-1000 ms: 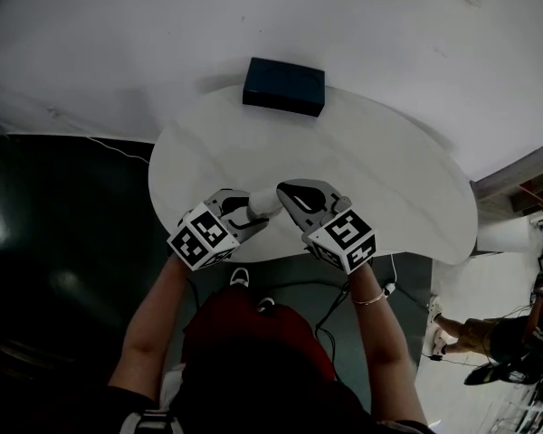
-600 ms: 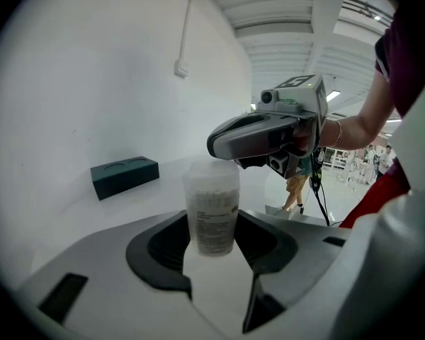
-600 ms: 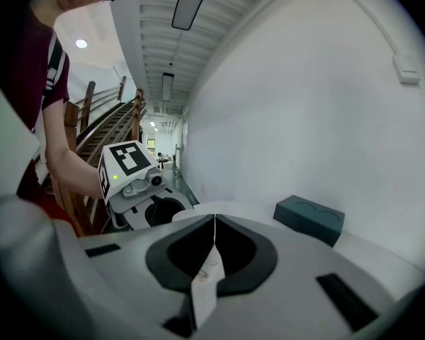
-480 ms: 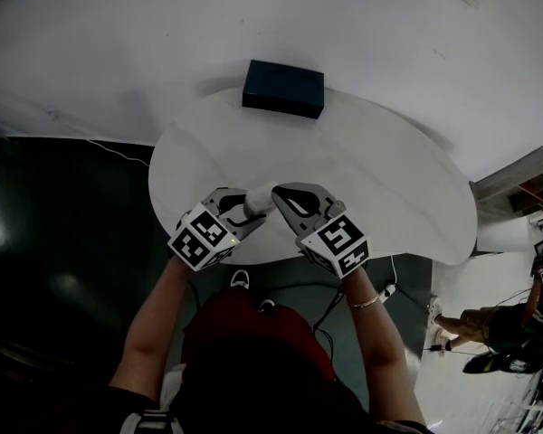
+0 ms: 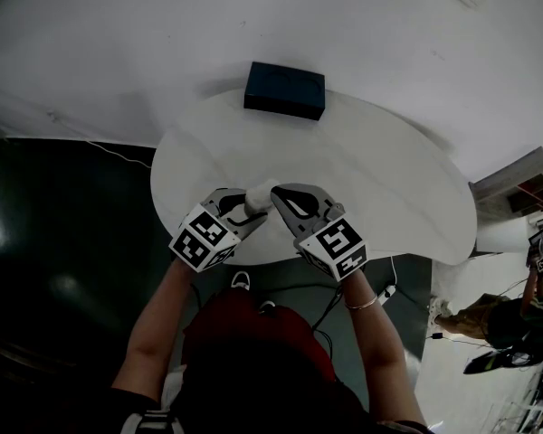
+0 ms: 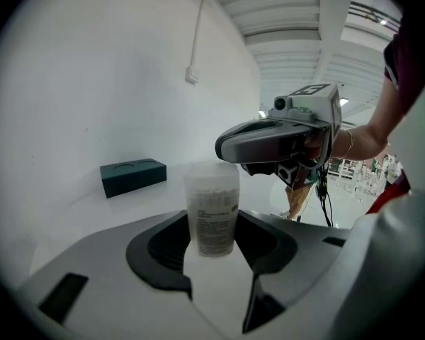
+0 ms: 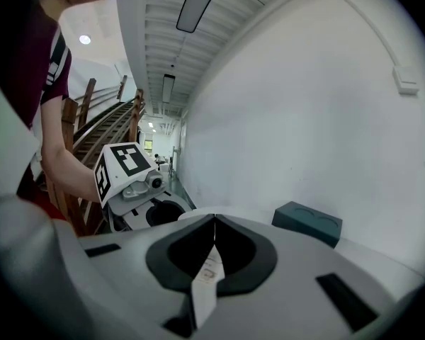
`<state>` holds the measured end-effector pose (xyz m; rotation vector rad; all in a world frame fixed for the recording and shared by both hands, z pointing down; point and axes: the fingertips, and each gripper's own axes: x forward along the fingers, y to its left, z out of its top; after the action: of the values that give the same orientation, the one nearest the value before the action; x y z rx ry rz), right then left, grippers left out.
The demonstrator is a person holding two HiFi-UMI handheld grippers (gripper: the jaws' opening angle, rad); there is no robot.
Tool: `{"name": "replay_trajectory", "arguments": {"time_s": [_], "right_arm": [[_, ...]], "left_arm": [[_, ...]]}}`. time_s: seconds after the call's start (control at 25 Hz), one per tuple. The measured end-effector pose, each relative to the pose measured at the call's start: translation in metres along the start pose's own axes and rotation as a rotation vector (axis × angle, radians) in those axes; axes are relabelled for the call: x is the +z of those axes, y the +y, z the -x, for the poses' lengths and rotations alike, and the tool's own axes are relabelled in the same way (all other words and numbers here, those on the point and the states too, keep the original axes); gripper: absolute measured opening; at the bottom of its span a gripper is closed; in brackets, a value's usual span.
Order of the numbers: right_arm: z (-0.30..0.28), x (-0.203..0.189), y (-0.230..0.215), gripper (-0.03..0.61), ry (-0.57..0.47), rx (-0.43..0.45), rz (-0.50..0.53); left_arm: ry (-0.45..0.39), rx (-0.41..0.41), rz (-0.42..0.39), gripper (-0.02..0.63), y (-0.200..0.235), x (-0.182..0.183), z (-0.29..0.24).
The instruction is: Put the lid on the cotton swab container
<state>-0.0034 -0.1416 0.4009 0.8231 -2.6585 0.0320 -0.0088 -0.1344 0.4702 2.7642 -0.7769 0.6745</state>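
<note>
Head view: a round white surface (image 5: 371,179) carries a dark blue box (image 5: 285,89) at its far edge. Both claws sit over the near edge, their tips turned toward each other. The left claw (image 5: 250,206) has the cotton swab container (image 5: 259,196) between its jaws. The right claw (image 5: 282,195) has its tip just beside the container's top.

Left gripper view: the container stands upright in the middle of the picture, a clear tub packed with white swabs and bearing a printed label. The jaws stand wide, with a dark pad against each side of the tub, so it is gripped. The right claw hangs just above and behind the container's rim. The blue box lies well apart, at the left.

Right gripper view: the jaws are drawn almost together, their tips meeting, and they are clamped on a thin white piece (image 7: 207,278) with a small printed mark. Whether this is the lid cannot be told. The left claw shows to the left, close by.
</note>
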Motion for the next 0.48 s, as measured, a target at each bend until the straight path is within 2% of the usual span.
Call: {"name": "replay_trajectory", "arguments": {"time_s": [0.48], "right_arm": [[-0.0036, 0.0103, 0.002, 0.015, -0.021, -0.009, -0.015]], "left_arm": [[-0.033, 0.014, 0.03, 0.213, 0.0069, 0.006, 0.0074]]}}
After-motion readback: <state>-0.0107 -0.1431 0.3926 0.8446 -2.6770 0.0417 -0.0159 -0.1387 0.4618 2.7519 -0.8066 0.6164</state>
